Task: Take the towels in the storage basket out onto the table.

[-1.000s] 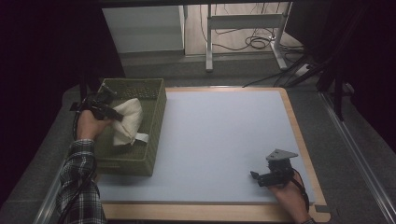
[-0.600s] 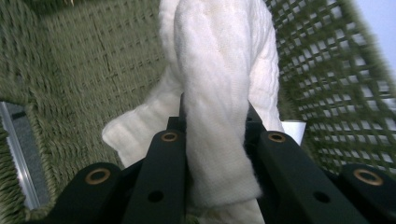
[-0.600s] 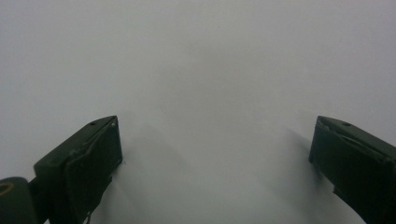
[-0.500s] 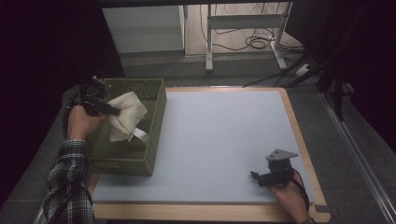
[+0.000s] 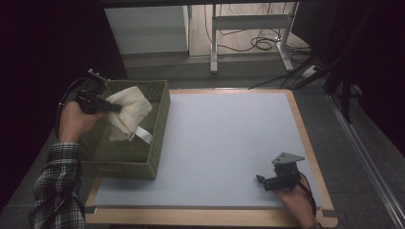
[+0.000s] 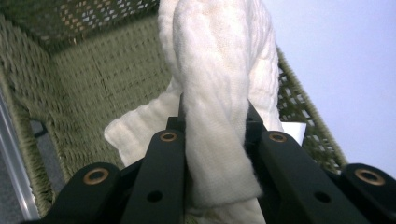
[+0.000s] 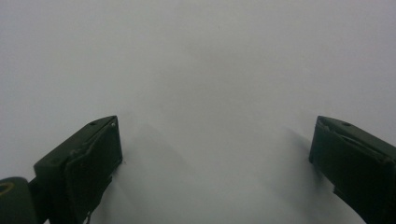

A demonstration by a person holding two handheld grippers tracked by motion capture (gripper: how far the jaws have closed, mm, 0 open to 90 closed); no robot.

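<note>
The pale blue mat on the wood-edged table is bare at centre. At left of the high view, your left gripper is clamped on the cream cloth, which hangs above the green woven basket. At lower right, your right gripper rests on the mat, jaws spread wide, holding nothing.

The cloth's top is cut off by the left gripper view's edge.

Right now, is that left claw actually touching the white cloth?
Touching. In the left gripper view, the left gripper has both black jaws pressed against the white cloth, which is pinched between them above the green basket.
</note>
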